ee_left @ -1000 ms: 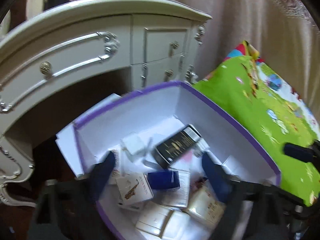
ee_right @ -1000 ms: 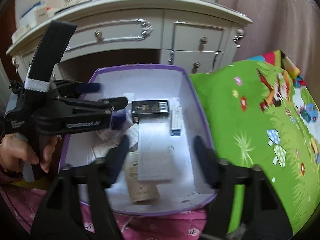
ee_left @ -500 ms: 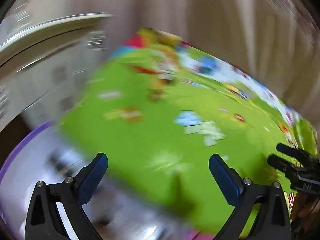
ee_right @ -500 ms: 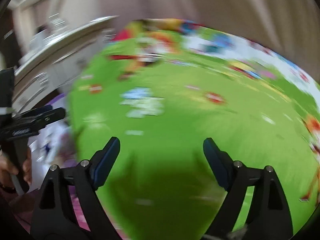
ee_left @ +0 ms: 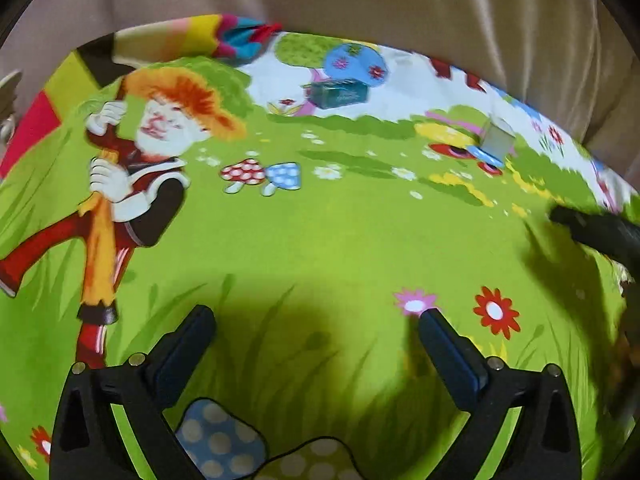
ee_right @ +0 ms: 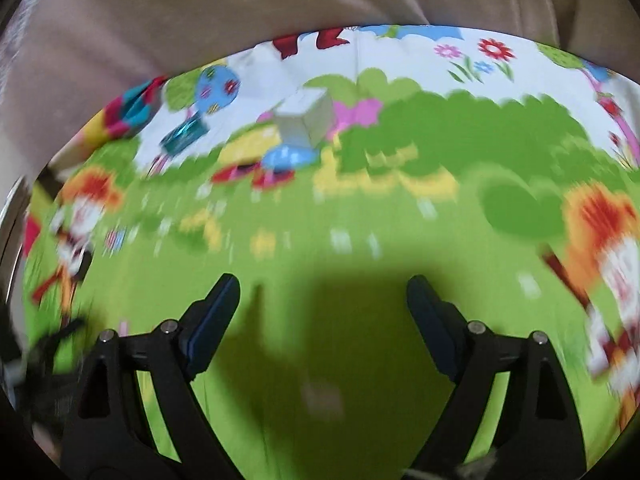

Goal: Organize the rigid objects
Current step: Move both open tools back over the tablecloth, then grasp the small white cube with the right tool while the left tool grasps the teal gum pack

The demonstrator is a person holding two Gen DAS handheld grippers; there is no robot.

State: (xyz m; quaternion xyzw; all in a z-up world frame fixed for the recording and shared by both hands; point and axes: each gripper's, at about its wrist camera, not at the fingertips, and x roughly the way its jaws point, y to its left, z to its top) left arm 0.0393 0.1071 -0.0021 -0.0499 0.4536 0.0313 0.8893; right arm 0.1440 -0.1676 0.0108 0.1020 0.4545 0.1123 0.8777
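Both my claws are spread wide and hold nothing. The left gripper (ee_left: 316,332) hangs over the green cartoon play mat (ee_left: 340,232), its fingers apart with only mat and shadow between them. The right gripper (ee_right: 322,300) is just as wide, also over bare mat; its view is smeared by motion.

Far across the mat, a teal box (ee_left: 338,94) lies on its side on the white band of the print, and a small grey-white box (ee_left: 498,136) stands to its right, well apart from it. The right wrist view shows the same two, teal box (ee_right: 184,136) far left and the pale one (ee_right: 306,122) beside it. A beige curtain (ee_left: 400,0) hangs behind.

A second ago both claws were over the purple-rimmed carton of small boxes by the dresser; now that carton is out of sight and both face the mat.
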